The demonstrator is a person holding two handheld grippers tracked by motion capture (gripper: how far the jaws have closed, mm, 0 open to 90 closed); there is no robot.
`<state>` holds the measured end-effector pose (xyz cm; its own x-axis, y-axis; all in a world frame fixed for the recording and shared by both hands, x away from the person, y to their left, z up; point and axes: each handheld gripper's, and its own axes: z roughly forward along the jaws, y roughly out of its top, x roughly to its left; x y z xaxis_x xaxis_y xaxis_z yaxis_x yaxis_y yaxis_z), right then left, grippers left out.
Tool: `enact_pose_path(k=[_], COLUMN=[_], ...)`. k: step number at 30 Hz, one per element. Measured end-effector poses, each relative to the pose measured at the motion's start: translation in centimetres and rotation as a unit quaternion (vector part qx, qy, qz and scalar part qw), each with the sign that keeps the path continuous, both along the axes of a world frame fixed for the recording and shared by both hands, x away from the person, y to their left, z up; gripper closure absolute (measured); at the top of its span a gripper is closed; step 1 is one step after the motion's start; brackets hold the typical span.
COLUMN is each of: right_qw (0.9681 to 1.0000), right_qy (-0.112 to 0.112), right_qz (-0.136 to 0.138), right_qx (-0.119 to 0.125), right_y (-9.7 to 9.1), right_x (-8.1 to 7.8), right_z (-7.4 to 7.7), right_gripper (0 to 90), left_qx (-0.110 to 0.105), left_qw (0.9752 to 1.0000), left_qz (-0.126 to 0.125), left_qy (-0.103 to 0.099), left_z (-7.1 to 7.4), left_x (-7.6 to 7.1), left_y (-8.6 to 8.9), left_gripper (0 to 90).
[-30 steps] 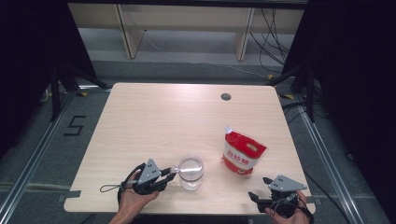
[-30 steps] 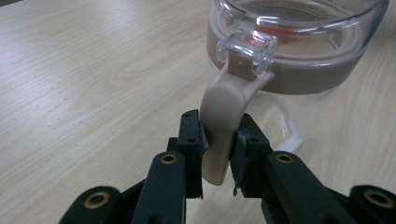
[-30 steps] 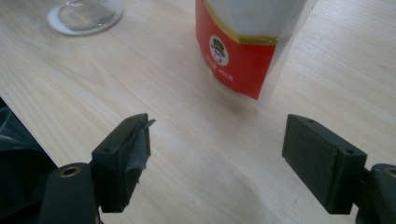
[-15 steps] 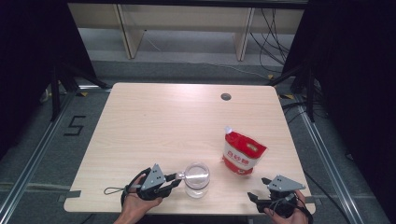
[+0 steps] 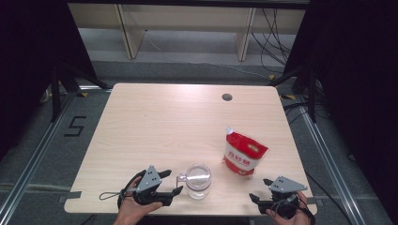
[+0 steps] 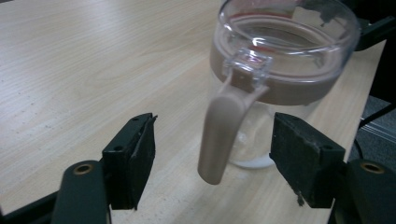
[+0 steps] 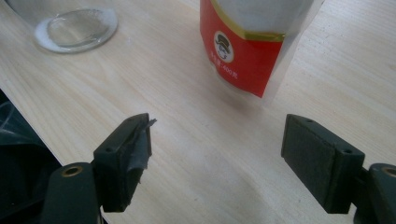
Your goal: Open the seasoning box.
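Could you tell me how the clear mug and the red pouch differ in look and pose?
The mug is see-through with a handle; the pouch is red and white, printed. The mug sits near the table's front edge, the pouch farther back and to its right. Both stand upright on the table.

The left tongs [image 5: 172,183] are black, with a grey three-cornered plate on top and a thin black cable that loops out behind. The right tongs [image 5: 256,197] look the same. Up close, each jaw is a flat black block on a dark arm with a round brass-coloured screw hole. One right pad looks frayed.
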<state>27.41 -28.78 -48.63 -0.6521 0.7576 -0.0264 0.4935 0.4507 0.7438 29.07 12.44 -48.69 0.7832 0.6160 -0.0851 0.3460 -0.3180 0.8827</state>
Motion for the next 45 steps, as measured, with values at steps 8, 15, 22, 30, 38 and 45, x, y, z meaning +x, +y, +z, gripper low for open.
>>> enact_pose_path(k=[8,15,22,30,38,45], right_qw=[0.9999,0.9999,0.9995,0.9987,0.9988,0.9985], right_qy=[-0.004,-0.005,-0.01,-0.014,-0.02,-0.023], right_qz=[0.009,0.009,0.025,0.047,0.044,0.05], right_qx=[-0.006,-0.006,-0.014,-0.017,-0.005,-0.004], right_y=[0.3,0.7,0.9,1.4,1.5,1.6], right_x=[-0.1,-0.2,-0.3,-0.3,-0.2,-0.1], right_z=[0.0,0.1,0.0,-0.1,0.1,0.1], right_gripper=[25.3,25.3,25.3,23.9,22.6,23.9], left_qx=[-0.009,-0.03,-0.021,-0.048,-0.043,-0.036], left_qw=[0.9999,0.9991,0.9978,0.9976,0.9976,0.9976], left_qz=[-0.001,-0.028,-0.041,-0.029,-0.028,-0.033], left_qy=[-0.005,-0.014,-0.048,-0.041,-0.047,-0.049], left_z=[0.8,1.4,2.2,2.5,3.5,3.8], left_x=[-0.2,-0.8,-1.1,-0.9,0.0,0.7], left_y=[0.2,0.7,0.6,0.6,-0.2,-0.8], left_gripper=[29.1,51.2,72.9,89.1,89.3,89.3])
